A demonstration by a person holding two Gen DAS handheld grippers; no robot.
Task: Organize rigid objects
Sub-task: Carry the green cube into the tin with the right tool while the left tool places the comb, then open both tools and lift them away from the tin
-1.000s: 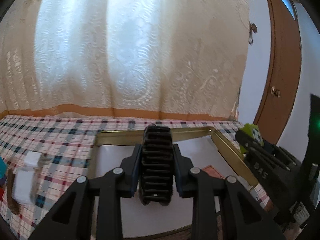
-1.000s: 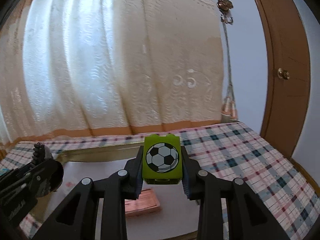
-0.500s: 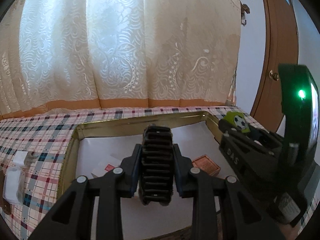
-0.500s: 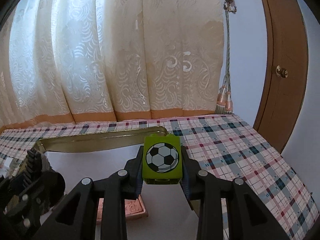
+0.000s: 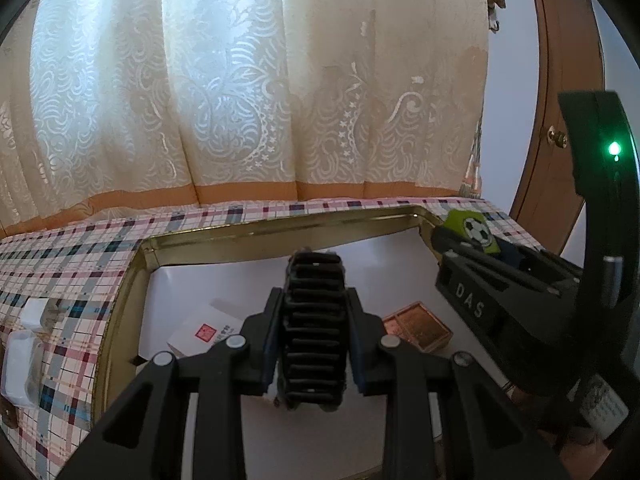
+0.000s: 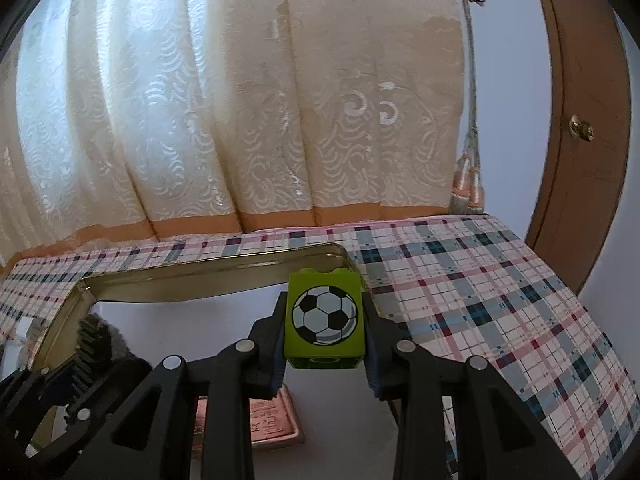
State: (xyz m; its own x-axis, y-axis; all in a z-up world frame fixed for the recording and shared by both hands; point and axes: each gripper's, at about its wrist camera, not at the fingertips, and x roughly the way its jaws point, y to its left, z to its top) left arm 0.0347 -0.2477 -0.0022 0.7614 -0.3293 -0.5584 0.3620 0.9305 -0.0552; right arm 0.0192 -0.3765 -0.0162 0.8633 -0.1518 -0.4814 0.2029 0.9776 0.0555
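My left gripper is shut on a black ribbed gear-like piece, held above the white floor of a gold-rimmed tray. My right gripper is shut on a lime-green toy brick with a football printed on it, over the tray's right part near its far right corner. The same brick and right gripper show at the right of the left wrist view. In the tray lie a copper-coloured block and a white card with a red stamp.
The tray sits on a plaid tablecloth. Small white items lie on the cloth left of the tray. A cream curtain hangs behind the table. A brown door stands at the right.
Both grippers have moved forward and a little down over the tray, each keeping its grip. More of the tray floor, with the white card and copper block, has come into view.
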